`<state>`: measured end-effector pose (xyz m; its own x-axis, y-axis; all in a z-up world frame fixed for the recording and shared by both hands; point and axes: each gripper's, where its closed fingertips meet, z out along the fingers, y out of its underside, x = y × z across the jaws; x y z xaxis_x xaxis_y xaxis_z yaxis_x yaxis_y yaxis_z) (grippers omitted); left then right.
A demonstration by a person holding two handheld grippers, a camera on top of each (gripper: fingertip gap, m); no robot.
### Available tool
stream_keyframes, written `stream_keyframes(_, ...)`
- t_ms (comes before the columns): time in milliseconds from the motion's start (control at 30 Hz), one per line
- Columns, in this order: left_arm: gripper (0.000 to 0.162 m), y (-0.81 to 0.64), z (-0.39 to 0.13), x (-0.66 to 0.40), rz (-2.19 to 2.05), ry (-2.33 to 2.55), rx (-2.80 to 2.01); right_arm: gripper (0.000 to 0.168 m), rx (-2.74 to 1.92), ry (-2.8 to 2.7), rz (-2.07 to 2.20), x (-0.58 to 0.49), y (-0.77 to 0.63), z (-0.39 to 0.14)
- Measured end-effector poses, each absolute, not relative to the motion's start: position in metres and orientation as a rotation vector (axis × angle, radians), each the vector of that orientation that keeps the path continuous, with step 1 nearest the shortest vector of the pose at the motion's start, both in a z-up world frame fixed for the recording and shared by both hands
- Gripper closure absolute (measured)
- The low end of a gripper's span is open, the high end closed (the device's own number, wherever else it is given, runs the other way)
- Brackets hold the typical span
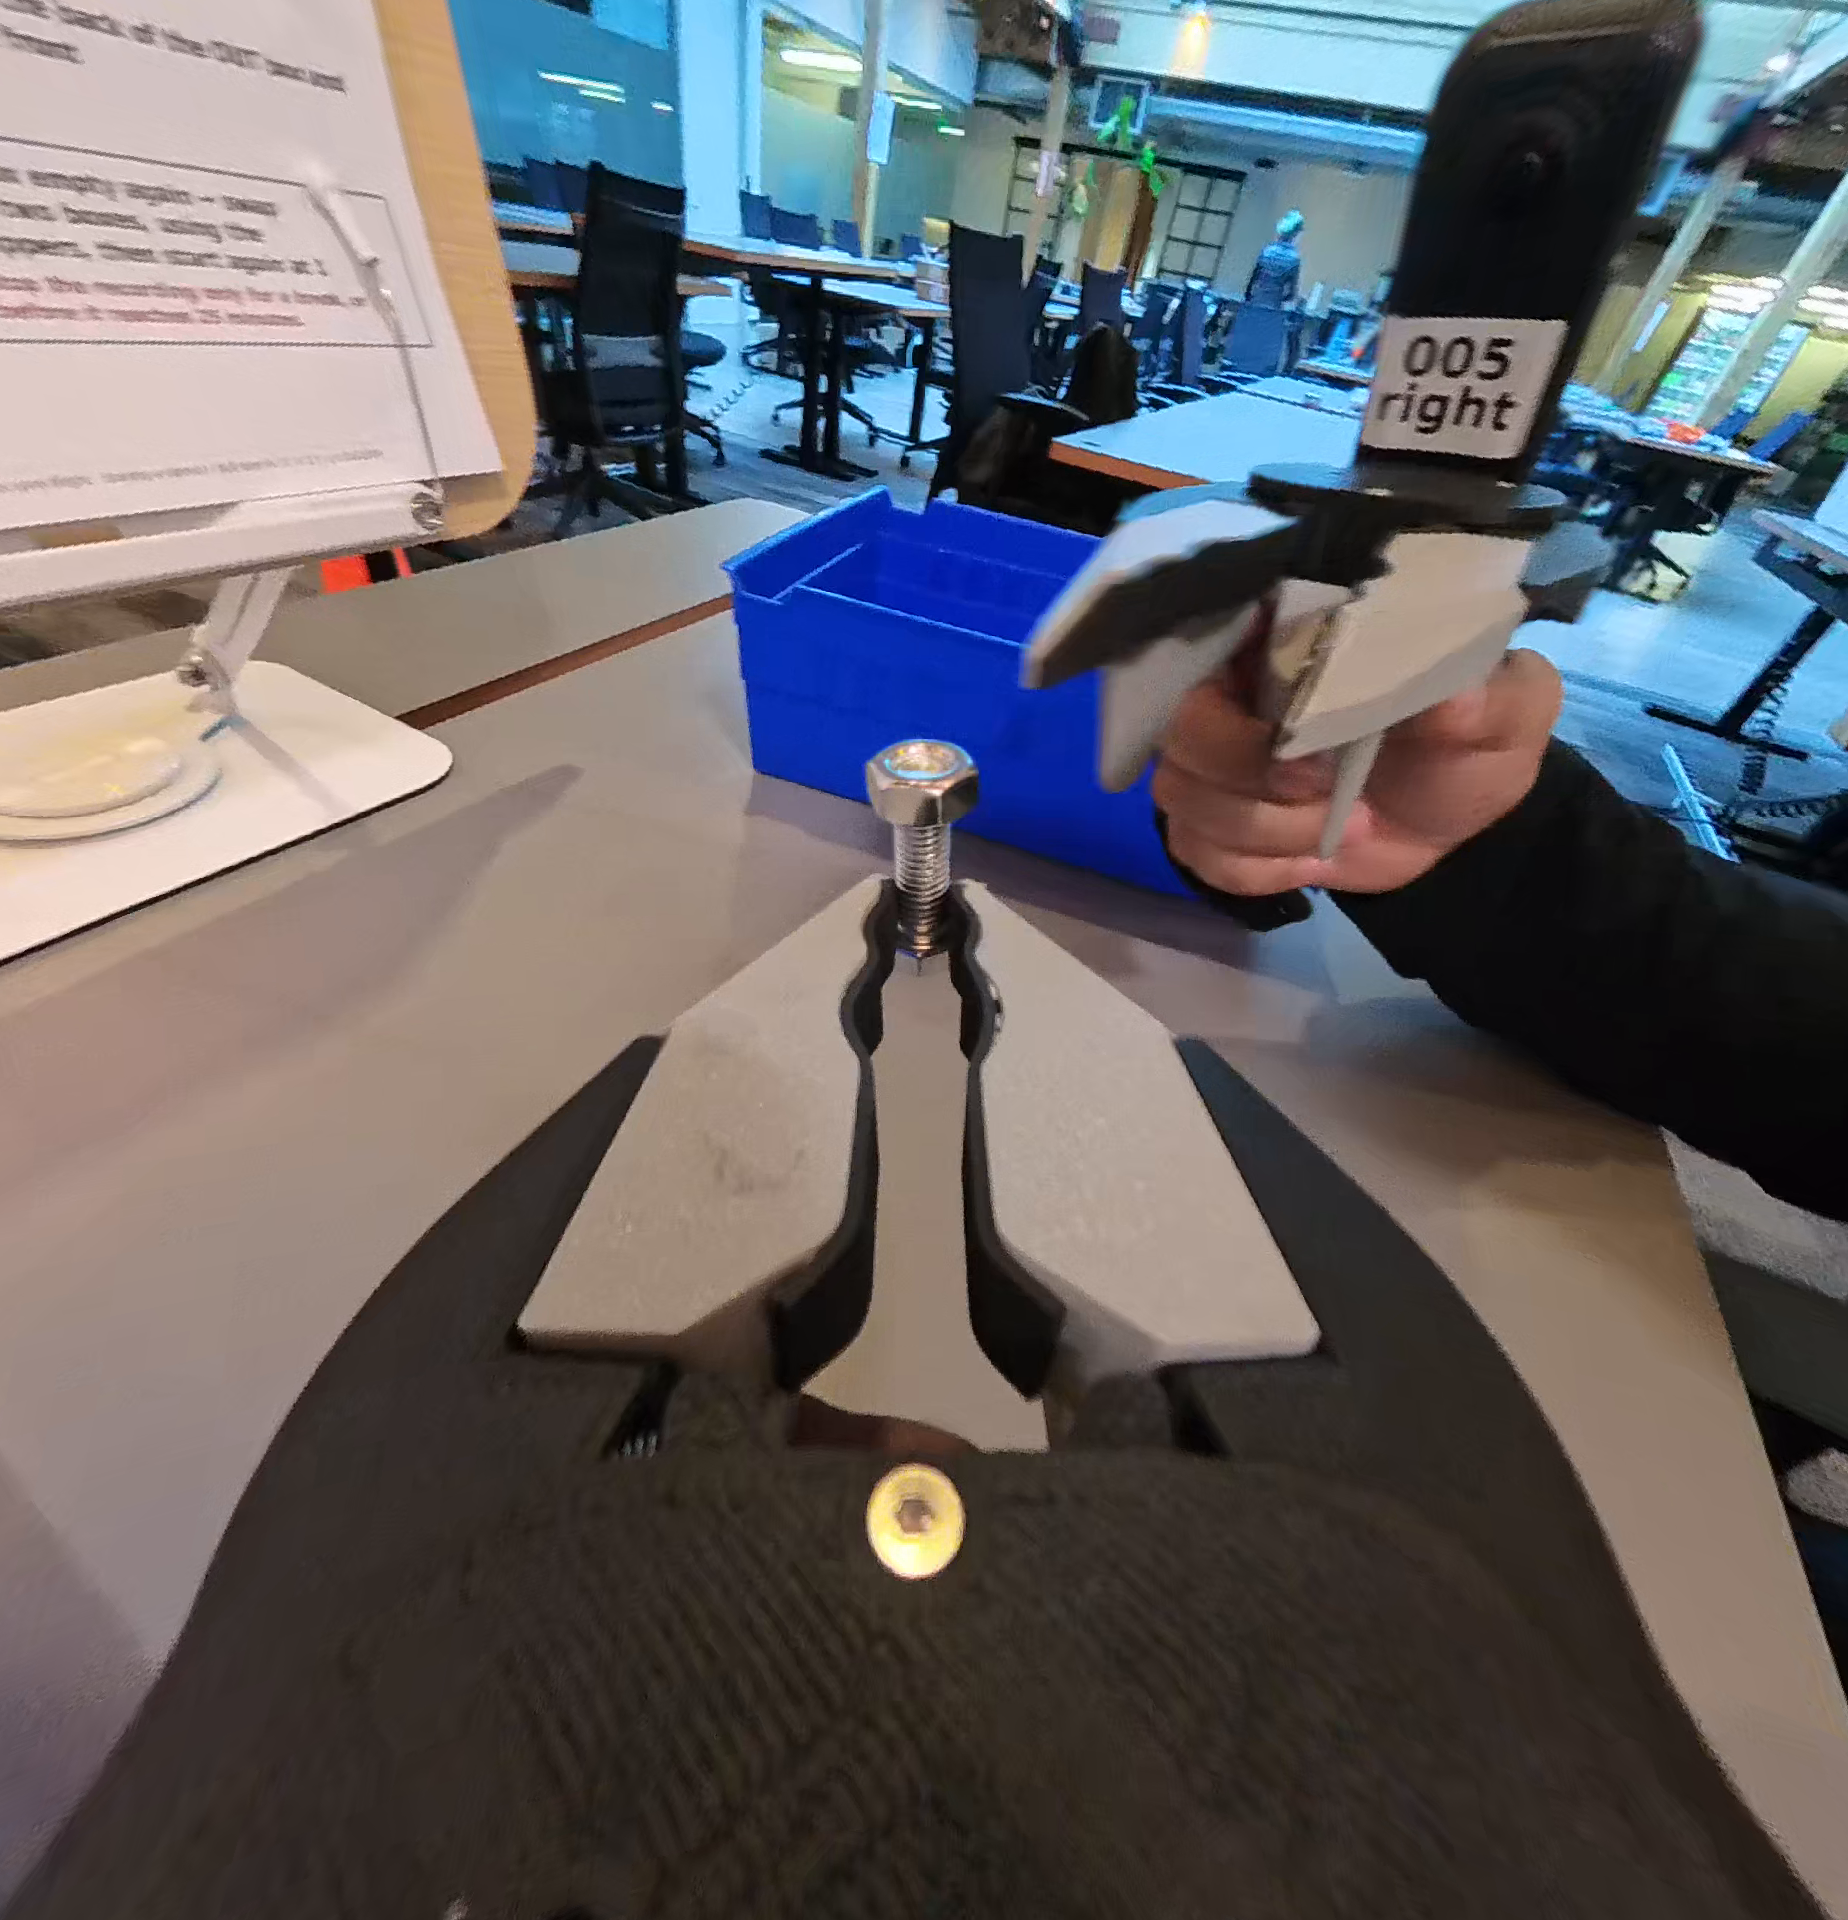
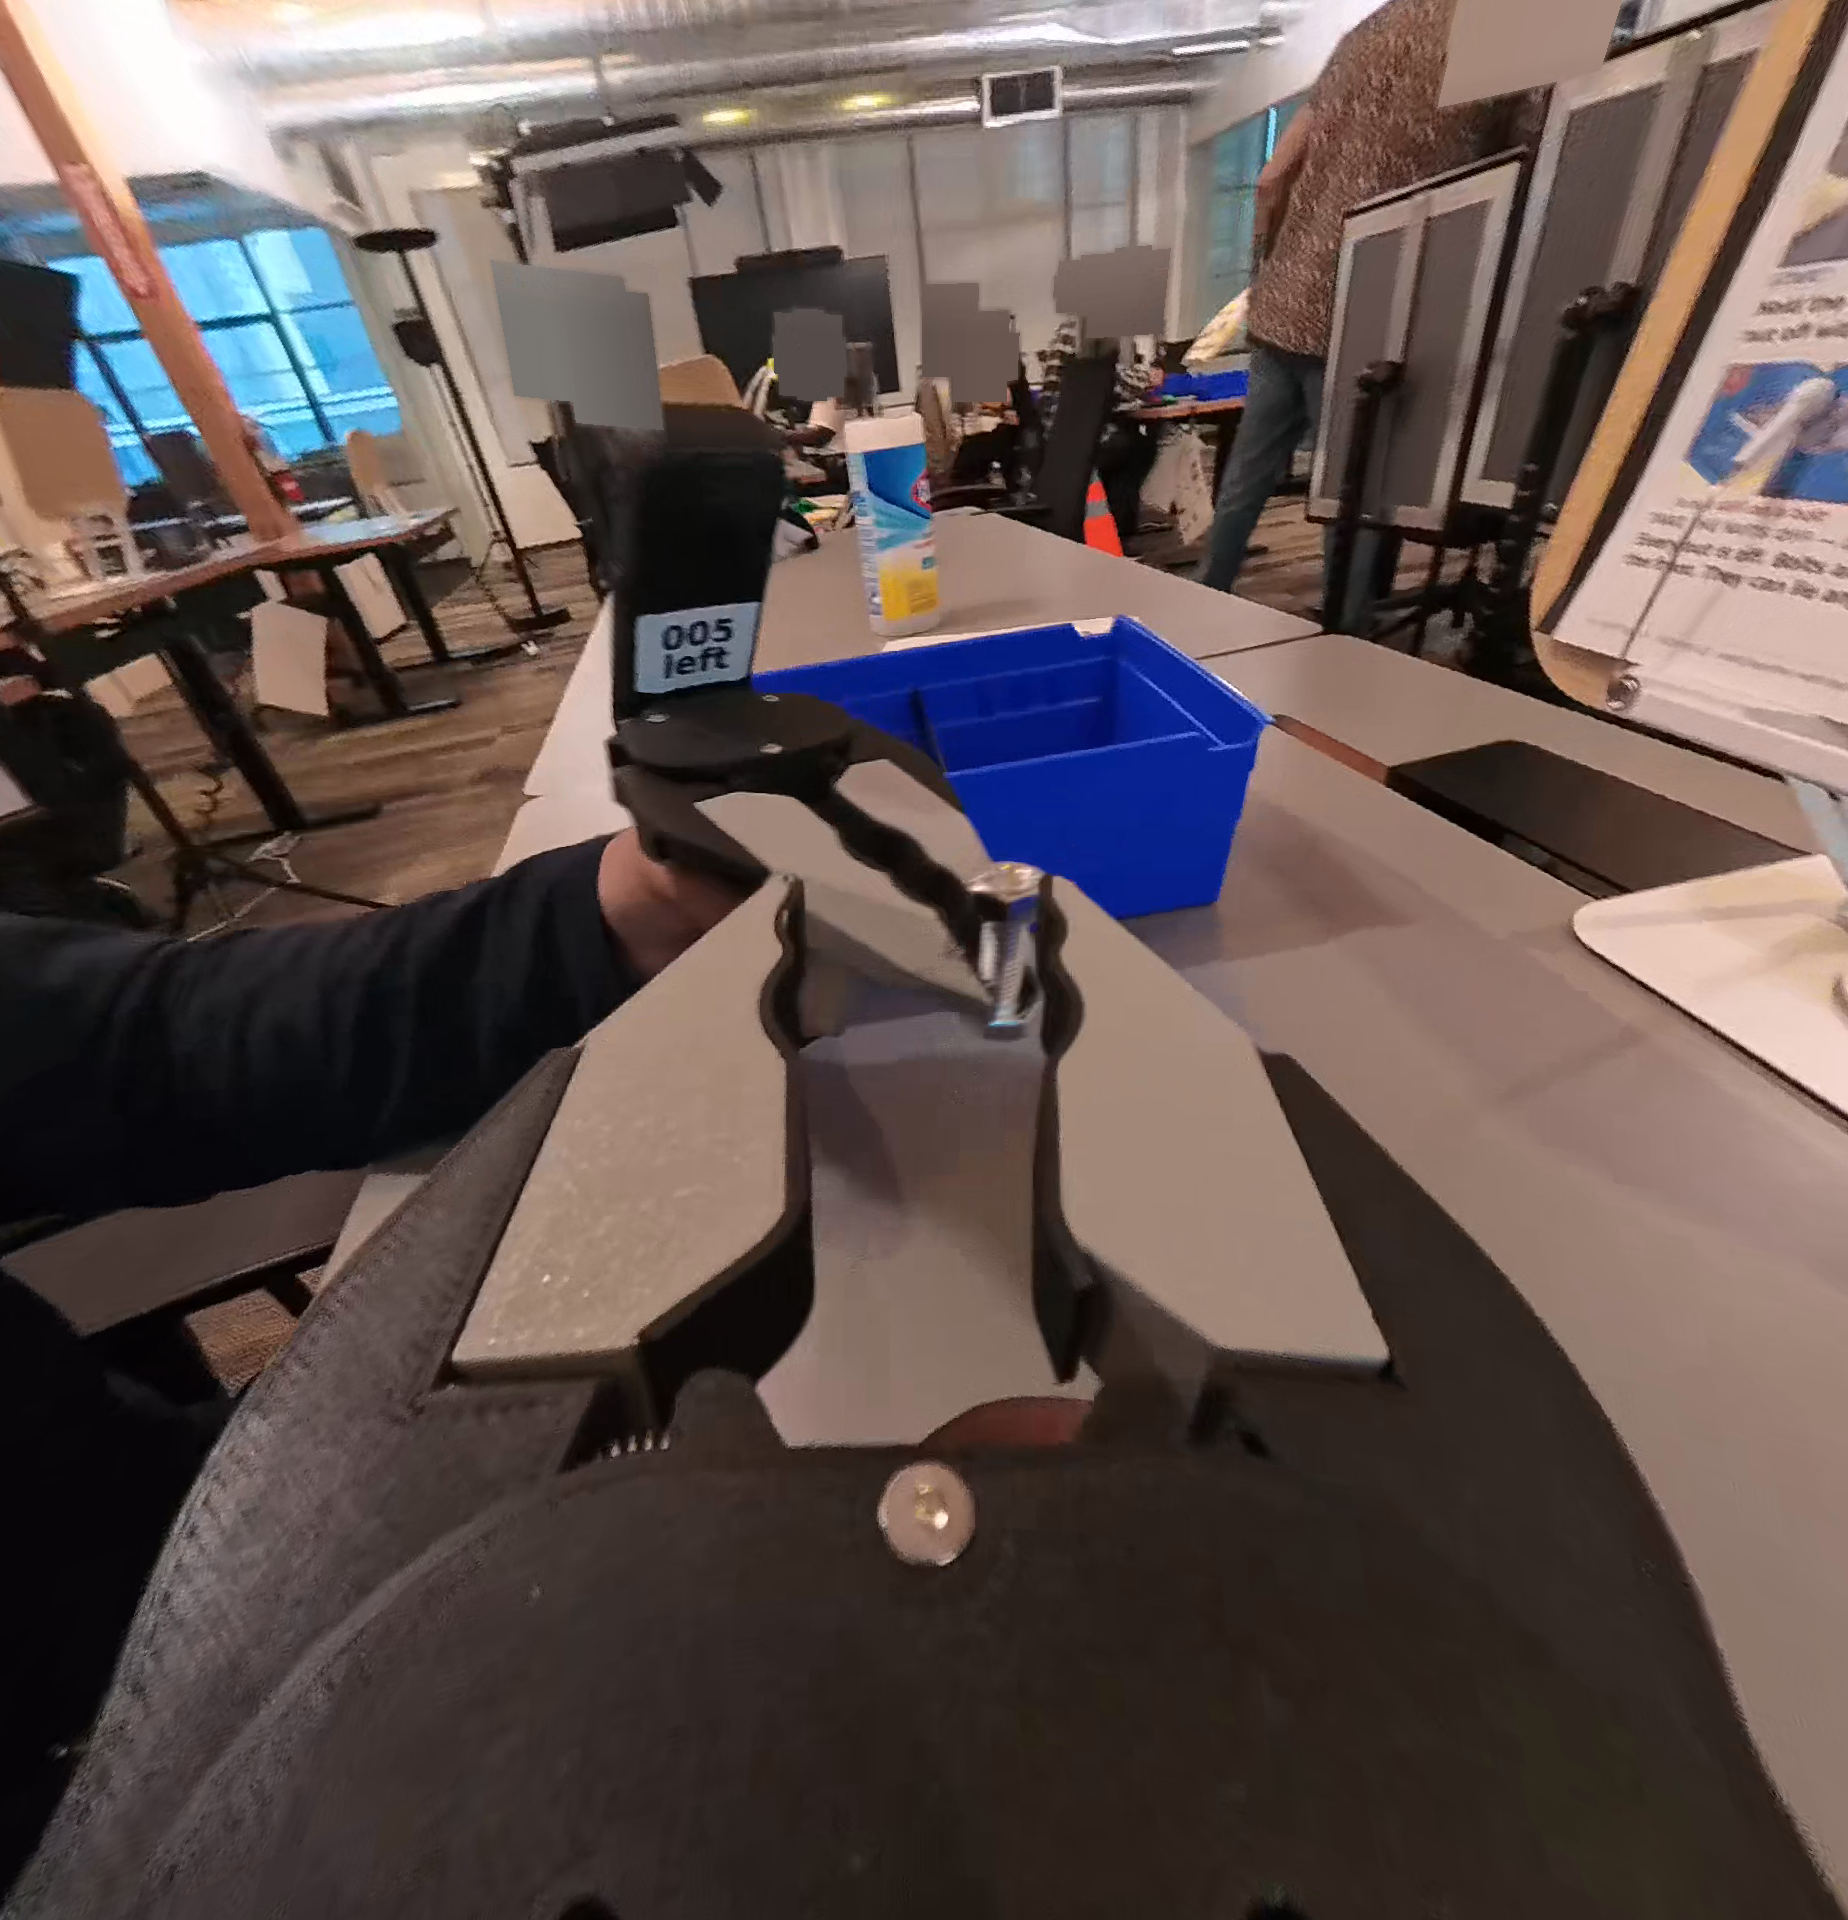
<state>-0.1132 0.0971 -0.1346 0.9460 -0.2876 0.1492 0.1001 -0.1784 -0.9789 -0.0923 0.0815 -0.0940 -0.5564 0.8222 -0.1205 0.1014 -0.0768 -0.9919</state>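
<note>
**Bolt.** A bright steel bolt (image 1: 921, 831) stands upright just above the middle of the left wrist view, hex head up. Its lower thread is clamped between the tips of the left gripper (image 1: 920, 920). The lowest end is hidden by the tips, so it cannot be told whether it touches the grey table (image 1: 484, 935).

**Left gripper.** Closed on the bolt's thread. The jaws stand almost together, with only the shank between them.

**Right gripper.** In its own view the right gripper (image 2: 920, 935) has its jaws spread wide and holds nothing. The left gripper's tips and the bolt (image 2: 1006, 951) appear in the gap, with the bolt close to the right-hand finger. The left wrist view places the right gripper (image 1: 1190, 707) at upper right, raised, held by a hand (image 1: 1419, 790) and clear of the bolt, so there is no contact.

**Surroundings.**
- A blue bin (image 1: 899, 675) with inner dividers sits just behind the bolt. No contents are visible in it.
- A document stand (image 1: 172, 260) on a white base occupies the upper left.
- In the right wrist view a wipes canister (image 2: 894, 520) stands behind the bin, near the top centre.
</note>
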Motion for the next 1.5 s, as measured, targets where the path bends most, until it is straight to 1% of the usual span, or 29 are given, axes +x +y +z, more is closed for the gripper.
stream_keyframes(100,0.155,0.098,-0.136,-0.089,-0.367,0.240,-1.725,0.122,-1.039,-1.675,1.642,-0.100,0.079,-0.107)
stream_keyframes(133,0.155,0.098,-0.137,-0.083,-0.351,0.273,-1.727,0.122,-1.033,-1.701,1.640,-0.100,0.075,-0.110)
stream_keyframes(167,0.155,0.098,-0.138,-0.078,-0.343,0.297,-1.735,0.127,-1.013,-1.733,1.650,-0.098,0.069,-0.111)
stream_keyframes(200,0.155,0.099,-0.139,-0.078,-0.337,0.293,-1.743,0.121,-0.999,-1.753,1.655,-0.096,0.065,-0.112)
stream_keyframes(267,0.155,0.099,-0.137,-0.084,-0.341,0.259,-1.737,0.119,-0.996,-1.750,1.628,-0.095,0.068,-0.110)
stream_keyframes(300,0.155,0.099,-0.134,-0.088,-0.346,0.234,-1.724,0.121,-0.998,-1.744,1.618,-0.095,0.072,-0.109)
stream_keyframes(333,0.155,0.099,-0.131,-0.092,-0.347,0.208,-1.709,0.129,-0.992,-1.738,1.630,-0.092,0.074,-0.107)
stream_keyframes(367,0.156,0.099,-0.128,-0.100,-0.329,0.167,-1.698,0.155,-0.961,-1.745,1.678,-0.087,0.073,-0.103)
stream_keyframes(400,0.156,0.098,-0.126,-0.108,-0.321,0.136,-1.692,0.154,-0.943,-1.732,1.733,-0.083,0.073,-0.097)
stream_keyframes(533,0.156,0.093,-0.121,-0.107,-0.375,0.144,-1.670,0.130,-1.019,-1.642,1.719,-0.093,0.087,-0.096)
stream_keyframes(800,0.156,0.096,-0.127,-0.095,-0.370,0.193,-1.696,0.124,-1.011,-1.696,1.685,-0.097,0.074,-0.106)
stream_keyframes(833,0.156,0.096,-0.126,-0.098,-0.363,0.182,-1.696,0.130,-1.000,-1.704,1.680,-0.095,0.074,-0.105)
stream_keyframes(867,0.156,0.096,-0.125,-0.103,-0.350,0.157,-1.694,0.156,-0.965,-1.724,1.692,-0.091,0.072,-0.102)
stream_keyframes(900,0.156,0.096,-0.125,-0.110,-0.335,0.124,-1.697,0.158,-0.935,-1.724,1.717,-0.086,0.072,-0.098)
stream_keyframes(967,0.156,0.095,-0.127,-0.116,-0.358,0.103,-1.699,0.143,-0.964,-1.648,1.736,-0.088,0.080,-0.089)
stream_keyframes(1033,0.156,0.095,-0.125,-0.115,-0.389,0.101,-1.682,0.126,-1.013,-1.615,1.721,-0.093,0.087,-0.090)
stream_keyframes(1067,0.156,0.095,-0.126,-0.112,-0.391,0.112,-1.687,0.121,-1.032,-1.617,1.704,-0.095,0.088,-0.094)
stream_keyframes(1200,0.156,0.096,-0.128,-0.088,-0.402,0.207,-1.703,0.112,-1.044,-1.666,1.648,-0.102,0.079,-0.107)
stream_keyframes(1267,0.156,0.097,-0.129,-0.082,-0.390,0.231,-1.706,0.117,-1.017,-1.718,1.652,-0.100,0.070,-0.110)
stream_keyframes(1333,0.156,0.099,-0.130,-0.091,-0.353,0.191,-1.715,0.112,-1.015,-1.733,1.642,-0.098,0.069,-0.110)
stream_keyframes(1367,0.156,0.099,-0.130,-0.099,-0.347,0.157,-1.714,0.118,-1.007,-1.732,1.635,-0.097,0.071,-0.108)
stream_keyframes(1400,0.156,0.099,-0.129,-0.109,-0.339,0.111,-1.711,0.148,-0.964,-1.740,1.666,-0.091,0.069,-0.104)
stream_keyframes(1433,0.156,0.099,-0.130,-0.120,-0.320,0.064,-1.717,0.149,-0.930,-1.724,1.715,-0.086,0.069,-0.097)
stream_keyframes(1500,0.156,0.096,-0.132,-0.127,-0.343,0.051,-1.721,0.137,-0.958,-1.656,1.758,-0.087,0.076,-0.088)
